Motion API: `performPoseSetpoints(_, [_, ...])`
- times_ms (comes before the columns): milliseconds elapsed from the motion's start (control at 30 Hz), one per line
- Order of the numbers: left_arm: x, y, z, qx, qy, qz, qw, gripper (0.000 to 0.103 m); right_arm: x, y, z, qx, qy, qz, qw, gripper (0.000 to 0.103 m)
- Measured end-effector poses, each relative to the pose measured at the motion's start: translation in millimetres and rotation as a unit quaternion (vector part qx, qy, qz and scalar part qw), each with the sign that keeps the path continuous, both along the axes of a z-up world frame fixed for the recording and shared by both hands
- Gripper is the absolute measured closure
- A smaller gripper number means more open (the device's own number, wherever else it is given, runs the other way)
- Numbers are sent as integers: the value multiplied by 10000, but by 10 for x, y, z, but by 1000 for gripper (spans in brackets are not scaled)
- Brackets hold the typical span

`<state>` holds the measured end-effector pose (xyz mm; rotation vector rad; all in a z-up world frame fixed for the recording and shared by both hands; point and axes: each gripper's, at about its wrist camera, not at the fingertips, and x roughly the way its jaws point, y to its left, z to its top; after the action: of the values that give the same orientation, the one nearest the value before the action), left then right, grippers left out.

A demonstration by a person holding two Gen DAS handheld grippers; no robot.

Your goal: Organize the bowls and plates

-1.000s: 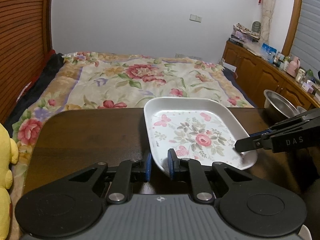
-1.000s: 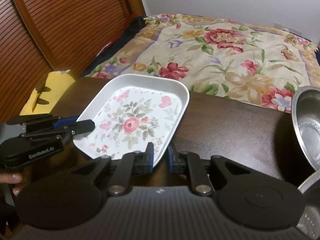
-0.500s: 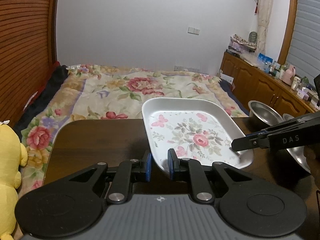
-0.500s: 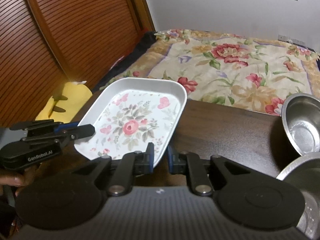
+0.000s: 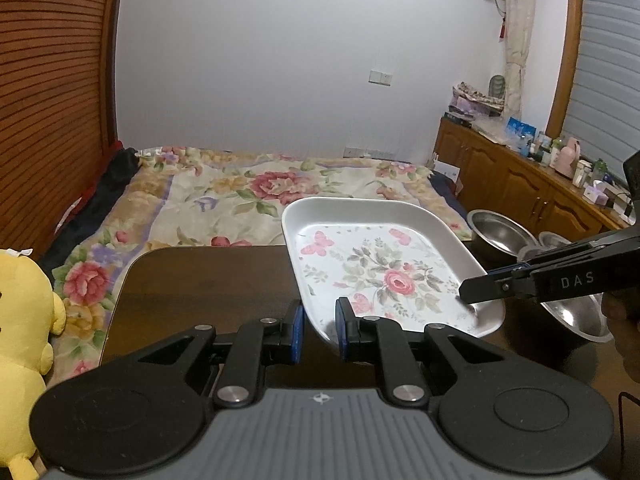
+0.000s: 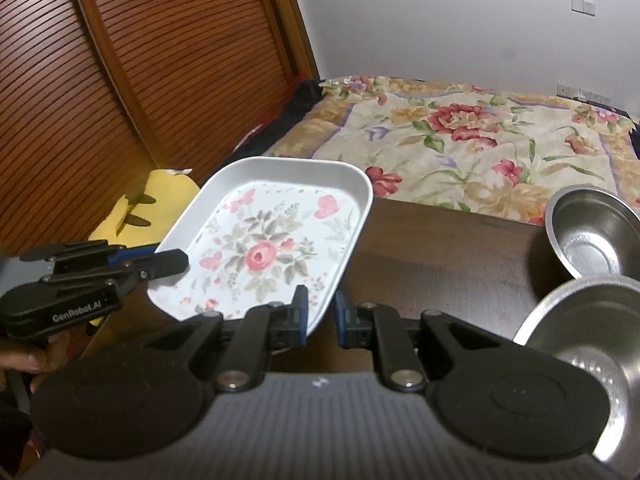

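A white rectangular plate (image 5: 384, 264) with a rose and butterfly print hangs in the air above the dark wooden table (image 5: 208, 280), tilted slightly. My left gripper (image 5: 319, 330) is shut on its near left corner rim. My right gripper (image 6: 320, 316) is shut on the opposite corner; in the right wrist view the plate (image 6: 272, 248) stretches away from it. Each gripper shows in the other's view: the right gripper (image 5: 468, 294) and the left gripper (image 6: 176, 260). Two steel bowls (image 6: 592, 236) (image 6: 600, 344) sit on the table at the right.
A bed with a floral cover (image 5: 256, 196) lies beyond the table's far edge. A yellow plush toy (image 5: 20, 320) sits at the left. A wooden cabinet (image 5: 520, 184) with small items runs along the right wall. A slatted wooden door (image 6: 120, 80) stands at the left.
Both grippers have risen with the plate held between them; the plate is now higher above the table and more of the room shows.
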<state>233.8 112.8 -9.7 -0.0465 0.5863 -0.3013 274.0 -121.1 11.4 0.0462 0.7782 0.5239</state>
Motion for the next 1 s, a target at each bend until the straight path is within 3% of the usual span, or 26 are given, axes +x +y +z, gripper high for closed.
performPoseSetpoints(567, [-608, -165, 198, -72, -181, -171, 9997, 84, -541, -235, 174, 135, -234, -76, 9996, 87])
performPoseSetpoints(1000, [-994, -178, 205, -225, -80, -139, 9996, 84, -895, -315, 102, 346, -129, -31, 9993, 87])
